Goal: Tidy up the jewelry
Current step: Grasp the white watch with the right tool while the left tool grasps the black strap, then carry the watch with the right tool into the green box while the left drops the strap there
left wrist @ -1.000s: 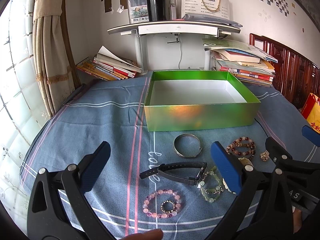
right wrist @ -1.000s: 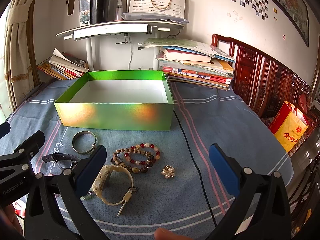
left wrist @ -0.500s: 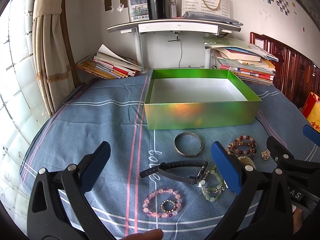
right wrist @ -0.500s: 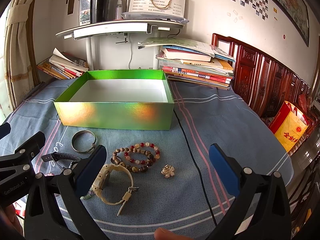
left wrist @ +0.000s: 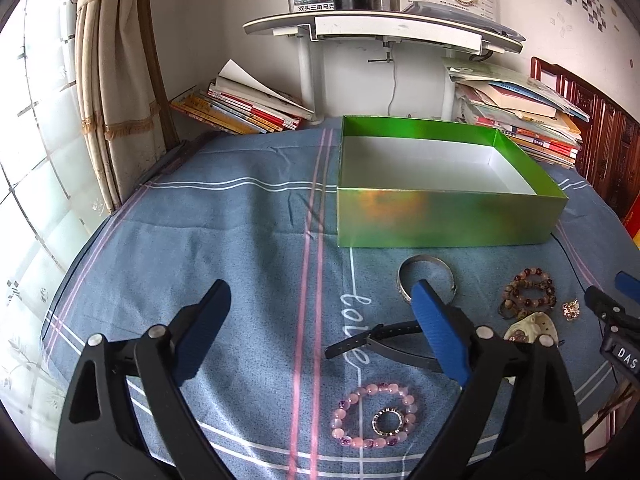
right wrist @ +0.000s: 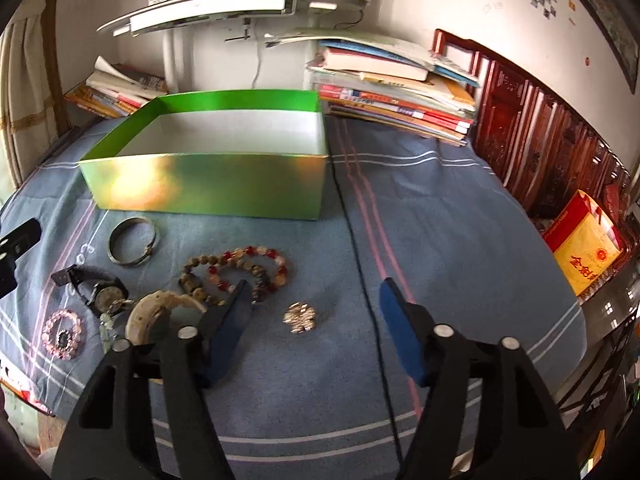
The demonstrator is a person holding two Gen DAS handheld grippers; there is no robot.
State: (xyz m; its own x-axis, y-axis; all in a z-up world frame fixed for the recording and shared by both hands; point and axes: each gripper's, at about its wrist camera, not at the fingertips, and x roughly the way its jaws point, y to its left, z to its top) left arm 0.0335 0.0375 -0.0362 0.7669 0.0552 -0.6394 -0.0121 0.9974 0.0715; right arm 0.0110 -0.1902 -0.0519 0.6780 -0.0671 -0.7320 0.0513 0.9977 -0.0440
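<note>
An open, empty green box (left wrist: 440,220) (right wrist: 208,188) stands on the blue cloth. In front of it lie a silver bangle (left wrist: 426,280) (right wrist: 133,241), a black watch (left wrist: 384,344) (right wrist: 102,286), a pink bead bracelet (left wrist: 376,416) (right wrist: 64,334) around a small ring (left wrist: 386,422), brown-red bead bracelets (left wrist: 528,298) (right wrist: 240,270), a cream watch (right wrist: 160,312) and a gold brooch (left wrist: 571,310) (right wrist: 299,317). My left gripper (left wrist: 320,324) is open above the cloth, left of the jewelry. My right gripper (right wrist: 316,316) is open, low over the brooch.
Stacks of books (left wrist: 244,108) (right wrist: 396,92) lie behind the box under a white shelf (left wrist: 384,28). A black cable (right wrist: 360,264) runs along the cloth right of the box. A dark wooden headboard (right wrist: 540,148) and a red-yellow bag (right wrist: 584,252) are at the right.
The left gripper has swung left and down. The right gripper has moved forward and down, so the brooch now lies between its open fingers.
</note>
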